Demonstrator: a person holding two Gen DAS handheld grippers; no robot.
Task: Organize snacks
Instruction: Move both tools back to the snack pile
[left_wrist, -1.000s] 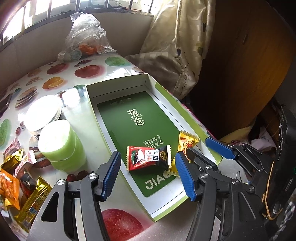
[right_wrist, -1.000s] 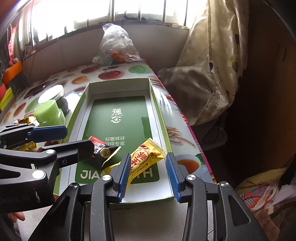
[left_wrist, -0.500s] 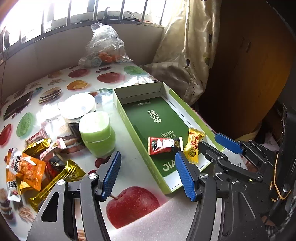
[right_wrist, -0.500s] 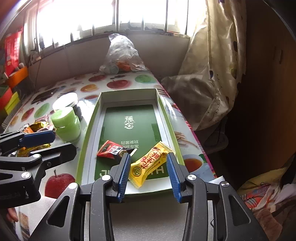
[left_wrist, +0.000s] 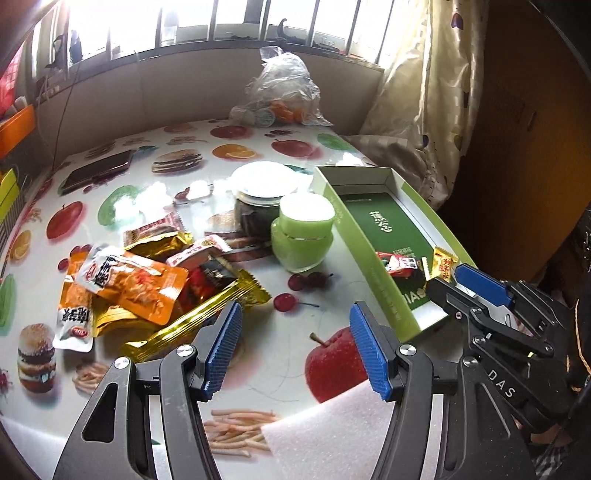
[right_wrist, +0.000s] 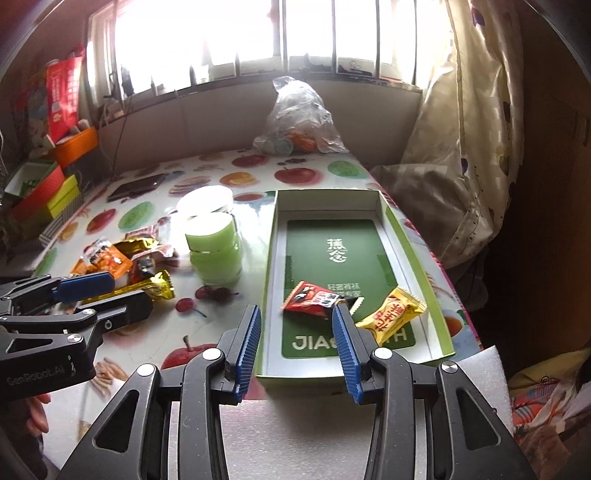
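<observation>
A shallow green box (right_wrist: 441, 325) (left_wrist: 369, 258) lies on the fruit-print table, with a red snack packet (right_wrist: 310, 297) (left_wrist: 400, 263) and a yellow one (right_wrist: 391, 314) (left_wrist: 443, 263) inside near its front end. A heap of snack packets (left_wrist: 136, 280) (right_wrist: 125, 266) lies on the table's left half. My left gripper (left_wrist: 295, 347) hangs open and empty over the table between the heap and the box. Also open and empty, my right gripper (right_wrist: 295, 343) hovers above the box's front left corner.
A green jar (left_wrist: 303, 232) (right_wrist: 214, 251) and a white-lidded dark jar (left_wrist: 264, 188) stand between heap and box. A phone (left_wrist: 98, 171) and a clear plastic bag (left_wrist: 280, 92) lie toward the window. White foam sheet (right_wrist: 314, 435) covers the front edge. Curtain hangs on the right.
Both grippers have pulled back from the box and swung left, empty. The red and yellow packets stay in the box. The snack heap has come into the left wrist view.
</observation>
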